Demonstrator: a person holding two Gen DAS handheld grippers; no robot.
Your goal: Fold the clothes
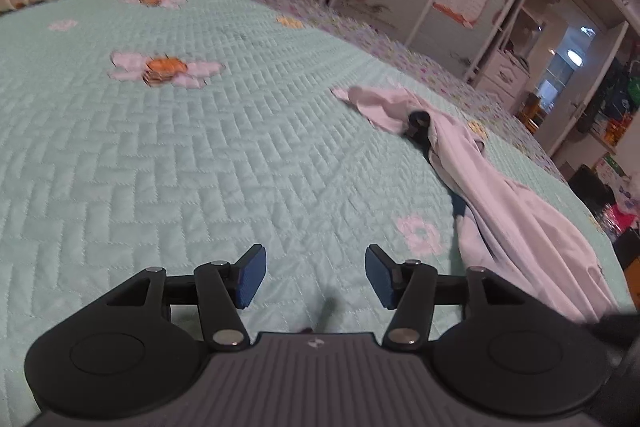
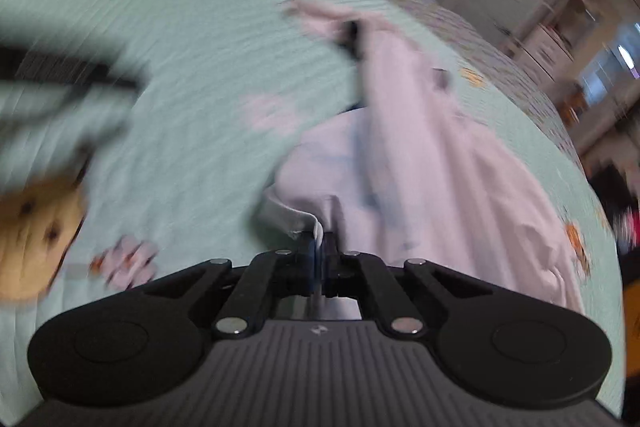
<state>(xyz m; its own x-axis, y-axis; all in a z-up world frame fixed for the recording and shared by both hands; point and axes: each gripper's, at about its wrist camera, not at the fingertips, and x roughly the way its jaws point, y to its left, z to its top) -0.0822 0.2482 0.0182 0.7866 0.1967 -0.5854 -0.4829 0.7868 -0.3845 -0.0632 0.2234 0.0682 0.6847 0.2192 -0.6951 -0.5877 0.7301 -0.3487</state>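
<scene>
right wrist view: my right gripper (image 2: 320, 251) pinches the white garment's (image 2: 420, 163) hem on the mint quilt (image 2: 200, 87), my left gripper (image 1: 316, 275) spread, empty.

A pale pink-white cloth garment (image 1: 516, 203) lies crumpled and unfolded on the mint-green quilted bedspread (image 1: 200, 147), stretched in a long bunched strip with a dark trim piece near its far end; its near ribbed hem (image 2: 296, 217) is pinched up off the bed.

Pale pink garment (image 1: 520, 211), mint herringbone-quilted bedspread (image 1: 200, 147) with white-orange flowers
</scene>
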